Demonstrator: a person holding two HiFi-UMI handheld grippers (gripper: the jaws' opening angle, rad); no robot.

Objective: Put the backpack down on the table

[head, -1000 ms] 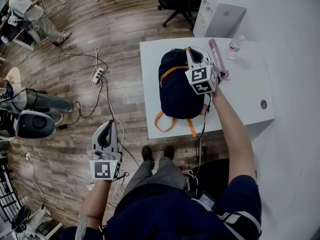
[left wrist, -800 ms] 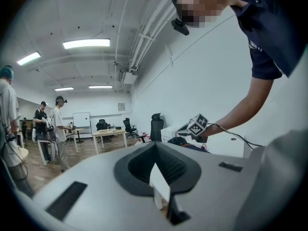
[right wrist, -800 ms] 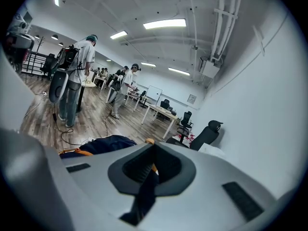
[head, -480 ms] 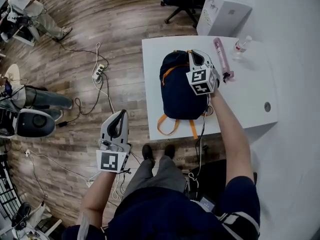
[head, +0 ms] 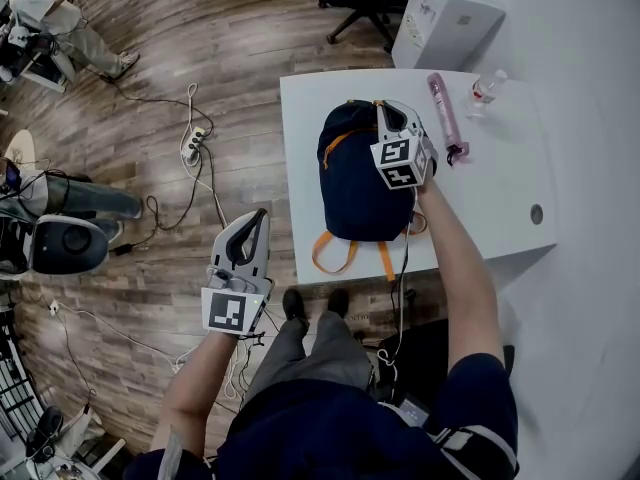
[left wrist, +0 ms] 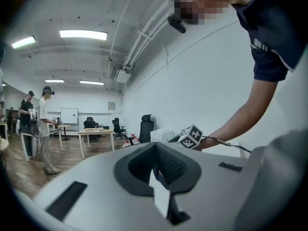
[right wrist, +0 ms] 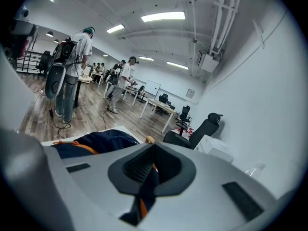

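One navy, orange-strapped backpack (head: pixel 352 178) on one white table (head: pixel 500 193); right gripper (head: pixel 386 109) pinches its strap (right wrist: pixel 144 192), seen only in its own view; left gripper (head: pixel 260 215) closed.

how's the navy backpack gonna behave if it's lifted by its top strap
The dark navy fabric backpack with orange straps looks soft, its straps drooping over the white table's edge, so it would probably sag when lifted. The right gripper pinches only its thin top strap, so it may swing.
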